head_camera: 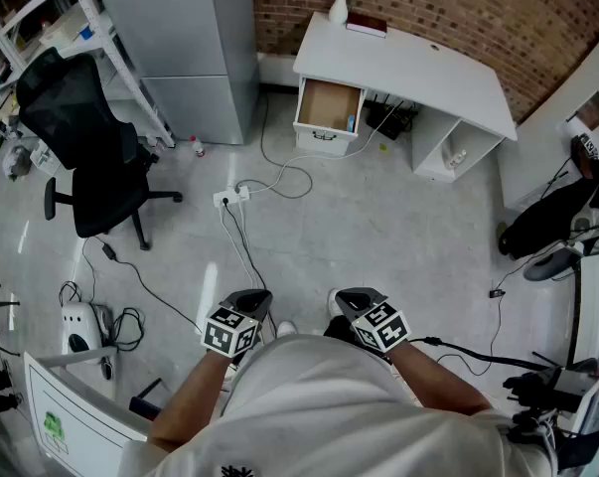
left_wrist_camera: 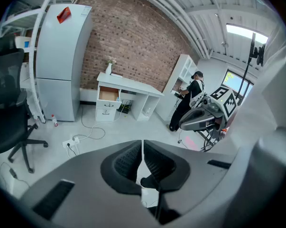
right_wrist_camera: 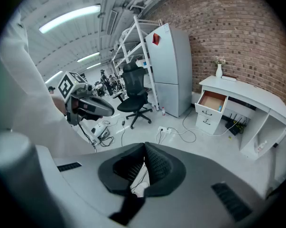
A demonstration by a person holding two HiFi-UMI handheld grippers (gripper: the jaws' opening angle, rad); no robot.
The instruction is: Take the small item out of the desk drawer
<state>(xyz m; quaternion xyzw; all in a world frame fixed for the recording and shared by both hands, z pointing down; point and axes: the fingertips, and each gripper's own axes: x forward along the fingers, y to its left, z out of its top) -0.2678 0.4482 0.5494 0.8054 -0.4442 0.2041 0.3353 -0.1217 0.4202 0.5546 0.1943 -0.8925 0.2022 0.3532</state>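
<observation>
While left gripper (head_camera: 256, 297) and right gripper (head_camera: 356, 297) fingers are closed, cables (head_camera: 279, 179) before open drawer (head_camera: 326, 103)

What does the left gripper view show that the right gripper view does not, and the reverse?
Only the left gripper view: the right gripper and a person in dark clothes by white shelves. Only the right gripper view: the left gripper. Both: the white desk, its open drawer, the grey fridge, the black office chair, and each view's own jaws closed with nothing between them.
</observation>
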